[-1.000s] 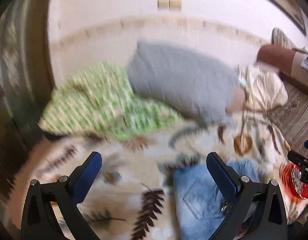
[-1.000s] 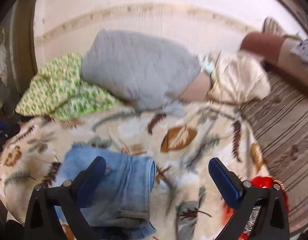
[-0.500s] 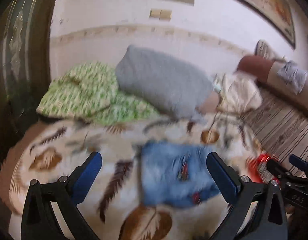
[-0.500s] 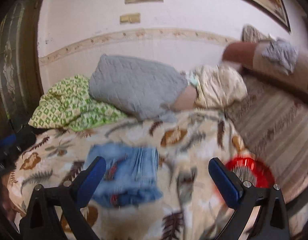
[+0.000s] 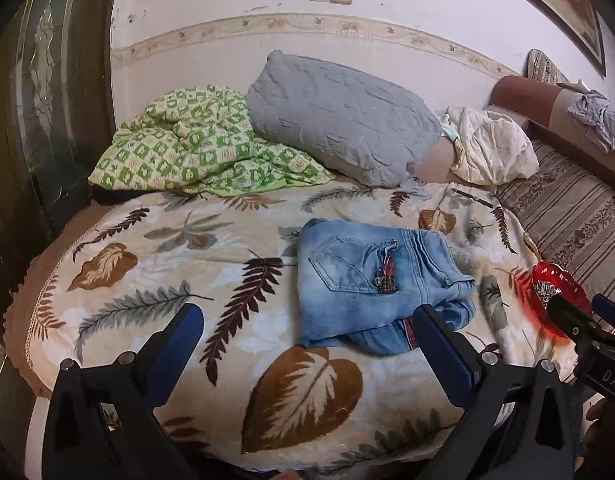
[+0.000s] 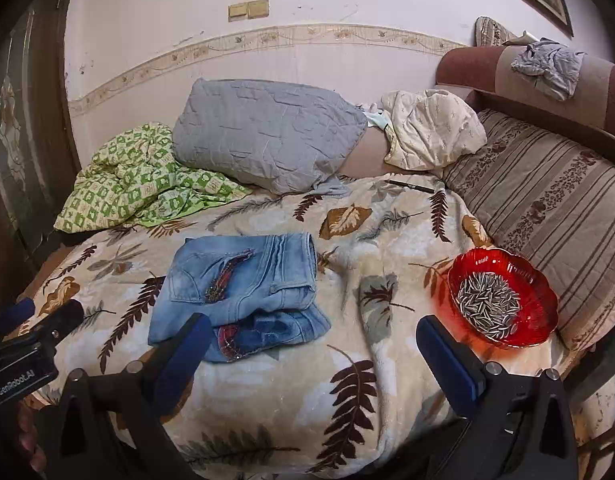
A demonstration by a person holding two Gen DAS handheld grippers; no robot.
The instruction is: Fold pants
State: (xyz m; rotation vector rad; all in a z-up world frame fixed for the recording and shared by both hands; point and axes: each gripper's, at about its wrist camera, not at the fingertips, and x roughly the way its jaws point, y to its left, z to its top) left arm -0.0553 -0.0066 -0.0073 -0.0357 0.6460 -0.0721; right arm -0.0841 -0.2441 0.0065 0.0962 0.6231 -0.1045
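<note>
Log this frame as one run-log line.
stage: fold looks done | jeans: folded, on blanket | left gripper: open, empty | right gripper: open, empty | bowl: right of jeans

pants (image 6: 243, 292): we see only the top layer; the folded layers beneath show just at the near edge
red bowl (image 5: 555, 300): in the left wrist view the right gripper (image 5: 587, 320) covers its near side, and its contents are too small for us to name there
left gripper (image 6: 23, 344): in the right wrist view it is cut by the left edge, so we cannot read its jaws there
grey pillow (image 6: 267, 136): its base sinks behind the green quilt (image 6: 139, 176) (the side towards the wall is hidden too)
picture frame (image 5: 563, 4): cropped by the fisheye rim in both views
</note>
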